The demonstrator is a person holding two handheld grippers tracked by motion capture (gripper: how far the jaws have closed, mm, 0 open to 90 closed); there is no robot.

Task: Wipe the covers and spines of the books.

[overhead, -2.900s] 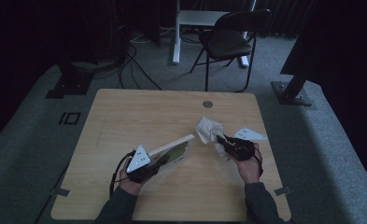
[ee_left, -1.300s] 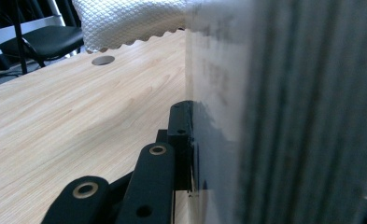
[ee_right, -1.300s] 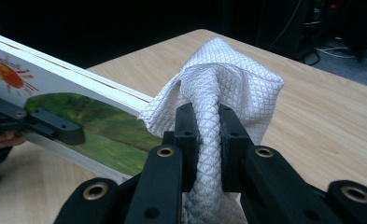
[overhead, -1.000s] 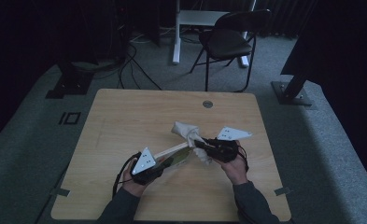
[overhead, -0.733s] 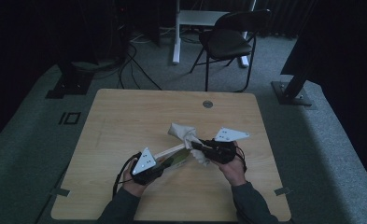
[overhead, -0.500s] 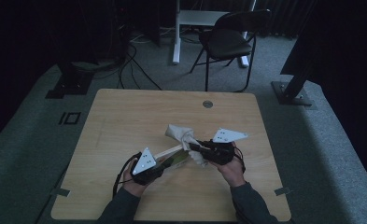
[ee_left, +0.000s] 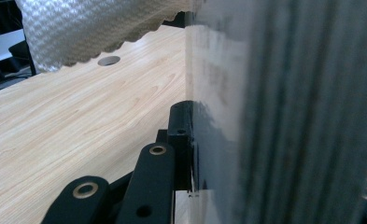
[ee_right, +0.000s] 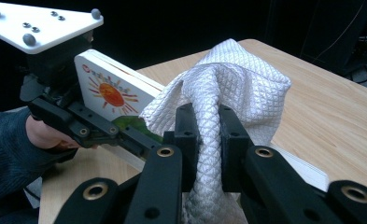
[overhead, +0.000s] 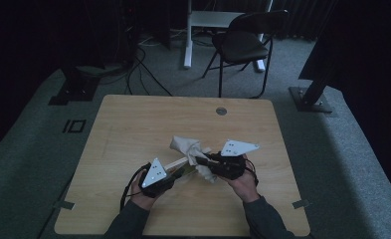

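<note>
On the wooden table, my left gripper is shut on a thin picture book and holds it tilted off the surface. In the left gripper view the book's edge stands between the jaws. My right gripper is shut on a white quilted cloth, which lies bunched against the book's far end. The right gripper view shows the cloth pinched between the jaws of my right gripper. Beyond it are the book's sun cover and the left gripper.
A round cable hole sits near the table's far edge. Behind the table stand a dark folding chair and a white stand. Cables lie on the grey carpet at the far left.
Since the earliest frame the right gripper has carried the cloth from the table's right side onto the book. Over the last second it has crept a little further left. The left gripper has stayed put.
</note>
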